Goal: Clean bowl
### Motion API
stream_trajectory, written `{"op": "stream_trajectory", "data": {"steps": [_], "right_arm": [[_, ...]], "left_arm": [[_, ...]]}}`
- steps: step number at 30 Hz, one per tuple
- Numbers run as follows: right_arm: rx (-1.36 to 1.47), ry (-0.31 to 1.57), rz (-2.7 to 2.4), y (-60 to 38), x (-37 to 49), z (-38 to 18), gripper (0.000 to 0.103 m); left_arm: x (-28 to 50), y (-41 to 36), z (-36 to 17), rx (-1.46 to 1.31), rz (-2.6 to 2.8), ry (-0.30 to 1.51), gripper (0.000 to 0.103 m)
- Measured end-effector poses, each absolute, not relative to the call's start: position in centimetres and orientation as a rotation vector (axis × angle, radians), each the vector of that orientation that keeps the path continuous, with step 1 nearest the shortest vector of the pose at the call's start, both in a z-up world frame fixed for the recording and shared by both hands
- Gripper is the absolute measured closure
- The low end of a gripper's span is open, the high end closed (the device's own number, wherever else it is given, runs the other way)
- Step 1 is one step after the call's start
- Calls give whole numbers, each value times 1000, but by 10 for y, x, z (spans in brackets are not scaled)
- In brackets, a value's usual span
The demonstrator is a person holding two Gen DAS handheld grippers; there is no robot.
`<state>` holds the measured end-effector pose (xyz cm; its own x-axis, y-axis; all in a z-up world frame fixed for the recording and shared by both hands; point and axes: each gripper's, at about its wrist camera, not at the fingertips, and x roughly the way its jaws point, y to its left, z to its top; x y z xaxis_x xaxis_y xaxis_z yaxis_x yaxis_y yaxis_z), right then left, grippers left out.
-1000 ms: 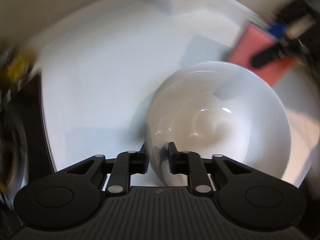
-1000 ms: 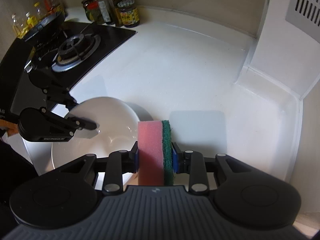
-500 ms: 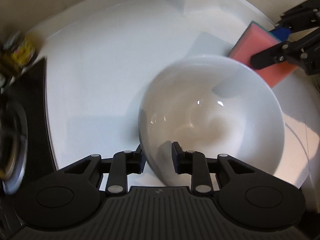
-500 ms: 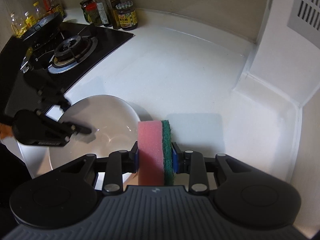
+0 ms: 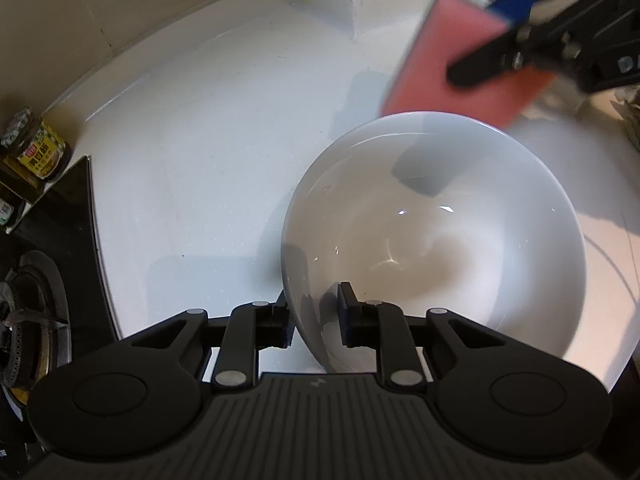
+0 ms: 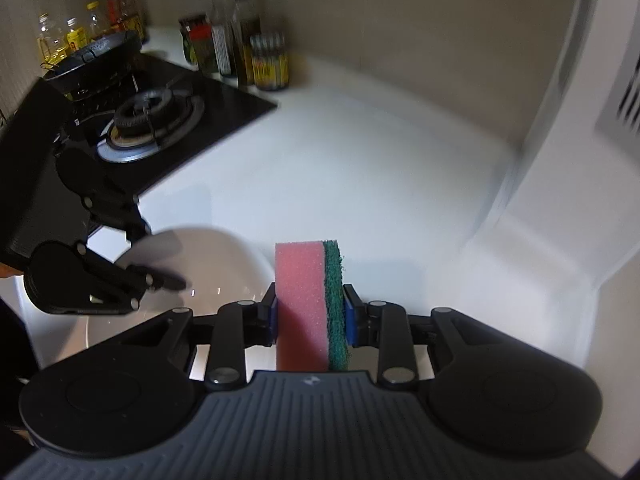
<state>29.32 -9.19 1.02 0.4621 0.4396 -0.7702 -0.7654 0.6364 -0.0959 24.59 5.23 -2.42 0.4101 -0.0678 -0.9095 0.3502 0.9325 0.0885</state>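
Bowl: we see the white bowl (image 5: 436, 240) sitting on the white worktop (image 5: 208, 152), mouth up, just beside the black hob (image 6: 168, 116).
Left claw: our left claw (image 5: 313, 318) straddles the near rim, one finger outside the wall and one inside; its jaws are closing, and we judge the pads are not yet pressing on the wall.
Right claw: our right claw (image 6: 310, 314) is clamped tight on the sponge (image 6: 310, 304), pink foam to one side, green scouring face to the other, long axis standing up along the fingers.
Key relation: from the right claw the bowl (image 6: 200, 264) lies low and to its left, so we judge the sponge must swing left and down to reach the inside; the right hand is the one to wipe, the left to steady.
Left wrist view only: the sponge (image 5: 452, 68) hanging above the far rim, not touching it, its shadow inside the bowl.
Right wrist view only: the green face and the grip on the sponge.
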Motion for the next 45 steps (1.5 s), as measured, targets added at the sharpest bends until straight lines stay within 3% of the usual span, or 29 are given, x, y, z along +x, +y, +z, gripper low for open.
{"op": "stream_trajectory", "data": {"steps": [7, 14, 24, 29, 33, 35, 38, 40, 45], "right_arm": [[-626, 634, 956, -86, 205, 61, 77], [-912, 611, 1071, -45, 146, 31, 77], [-1017, 676, 1161, -16, 162, -8, 76], [-1168, 595, 1266, -28, 154, -9, 76], [-1374, 487, 1298, -36, 138, -13, 76], [-1341, 499, 1286, -35, 138, -13, 76], [-1273, 539, 1277, -35, 143, -11, 76], [-1259, 550, 1277, -35, 145, -10, 76], [-1454, 465, 1264, -30, 136, -21, 77]], "left_arm": [[274, 50, -31, 247, -289, 1121, 84], [284, 55, -32, 196, -289, 1139, 83], [293, 55, -40, 175, -299, 1134, 85], [290, 61, -35, 194, -418, 1130, 85], [291, 69, -36, 135, -386, 1140, 75], [280, 67, -33, 104, -301, 1141, 75], [261, 64, -32, 49, -186, 1138, 78], [255, 58, -35, 60, -169, 1113, 87], [262, 48, -36, 211, -342, 1092, 86]]}}
